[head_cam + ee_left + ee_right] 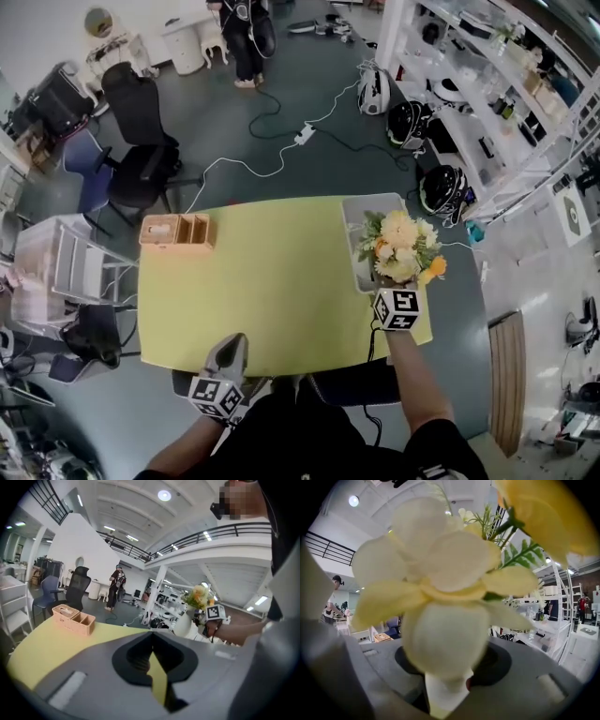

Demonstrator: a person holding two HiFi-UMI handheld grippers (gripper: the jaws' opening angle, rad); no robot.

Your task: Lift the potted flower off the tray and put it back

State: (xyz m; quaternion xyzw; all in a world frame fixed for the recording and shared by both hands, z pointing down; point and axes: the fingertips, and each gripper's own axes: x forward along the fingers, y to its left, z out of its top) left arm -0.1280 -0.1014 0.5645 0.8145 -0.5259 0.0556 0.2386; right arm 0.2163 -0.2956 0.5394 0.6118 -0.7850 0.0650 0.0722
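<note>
Holding the potted flower (399, 246) by its white base, the right gripper (446, 692) is seen with its jaws partly closed on the pot, the blooms crowding its own camera. In the head view the flower is placed over the near right part of the tray (354, 217), close to the right edge of the yellow table (272, 300); whether the base rests on the tray or hangs above it cannot be told, since it is hidden under the petals.

3 risks are judged likely. The pot could be tipped or twisted in the grip, because the bouquet is top-heavy and only a narrow base is pinched. It could be set down on the tray's rim, or partly off it, because the rim is masked by blooms in both views. Petals could be crushed against the gripper body.

No support is offered by the left gripper (228, 358), whose jaws are brought together on nothing, well apart at the near table edge.
</note>
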